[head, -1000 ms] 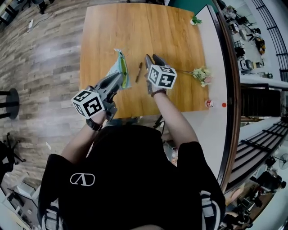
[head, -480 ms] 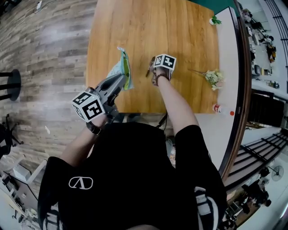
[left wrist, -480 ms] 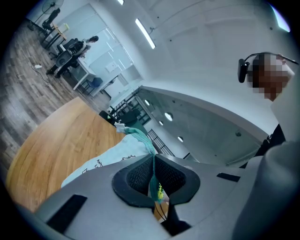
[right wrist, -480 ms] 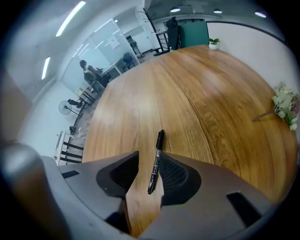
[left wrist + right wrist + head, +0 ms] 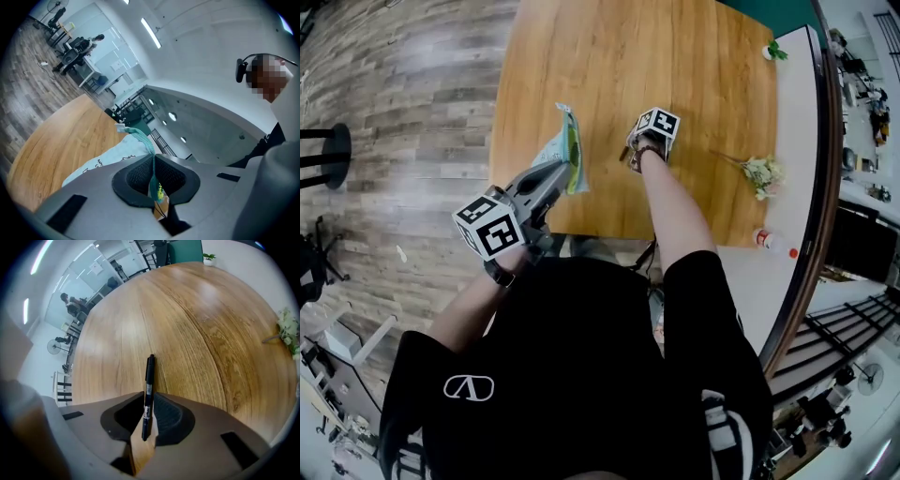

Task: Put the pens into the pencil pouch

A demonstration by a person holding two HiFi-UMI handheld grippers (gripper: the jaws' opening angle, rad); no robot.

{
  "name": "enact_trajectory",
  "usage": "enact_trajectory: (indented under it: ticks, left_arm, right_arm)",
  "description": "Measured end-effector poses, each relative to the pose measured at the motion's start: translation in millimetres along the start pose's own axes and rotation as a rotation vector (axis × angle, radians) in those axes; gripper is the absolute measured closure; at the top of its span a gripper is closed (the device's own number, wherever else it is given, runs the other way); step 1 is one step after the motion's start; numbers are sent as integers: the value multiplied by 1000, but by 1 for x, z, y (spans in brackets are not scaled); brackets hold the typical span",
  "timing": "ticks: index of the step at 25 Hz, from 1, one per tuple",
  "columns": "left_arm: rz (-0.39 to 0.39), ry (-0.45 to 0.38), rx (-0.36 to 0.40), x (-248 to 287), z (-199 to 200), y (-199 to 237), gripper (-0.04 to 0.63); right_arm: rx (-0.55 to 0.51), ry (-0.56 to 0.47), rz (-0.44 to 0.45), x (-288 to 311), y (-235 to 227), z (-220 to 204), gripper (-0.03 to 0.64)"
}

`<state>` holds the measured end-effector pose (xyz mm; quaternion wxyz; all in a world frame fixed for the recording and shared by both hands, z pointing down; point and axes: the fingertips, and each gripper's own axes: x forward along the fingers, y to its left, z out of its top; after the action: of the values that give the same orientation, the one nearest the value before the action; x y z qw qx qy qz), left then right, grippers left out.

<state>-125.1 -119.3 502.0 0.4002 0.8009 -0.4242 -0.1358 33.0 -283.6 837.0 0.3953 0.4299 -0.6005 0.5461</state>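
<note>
The right gripper points steeply down at the wooden table. Its jaws have just been closing, and the black pen stands between them, with both pads pressed on its lower part. The rest of the pen reaches forward past the jaws over the wood; it seems to lie flat on the table, but this is hard to judge from here. The left gripper is closed tight on the teal zipper edge of the pencil pouch. The pale pouch is lifted above the near left part of the table, just beside the right gripper. A sprig of pale flowers lies further right, well apart from the pen.
</note>
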Motion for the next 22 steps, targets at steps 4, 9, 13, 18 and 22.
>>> enact_trajectory:
  ticks: [4, 9, 13, 18, 22]
  left_arm:
    - [5, 6, -2, -3, 0, 0, 580]
    - [-3, 12, 6, -2, 0, -5, 580]
    - [-33, 14, 30, -1, 2, -13, 580]
    - [-80, 17, 43, 6, 7, -31, 580]
    - [-126, 22, 65, 15, 13, -47, 580]
  right_arm:
    - [-57, 3, -34, 1, -2, -2, 574]
    - [-106, -35, -23, -9, 3, -1, 575]
    - [-126, -166, 33, -52, 21, 25, 574]
    - [-283, -434, 76, -158, 57, 62, 575]
    - [-377, -703, 133, -260, 84, 69, 574]
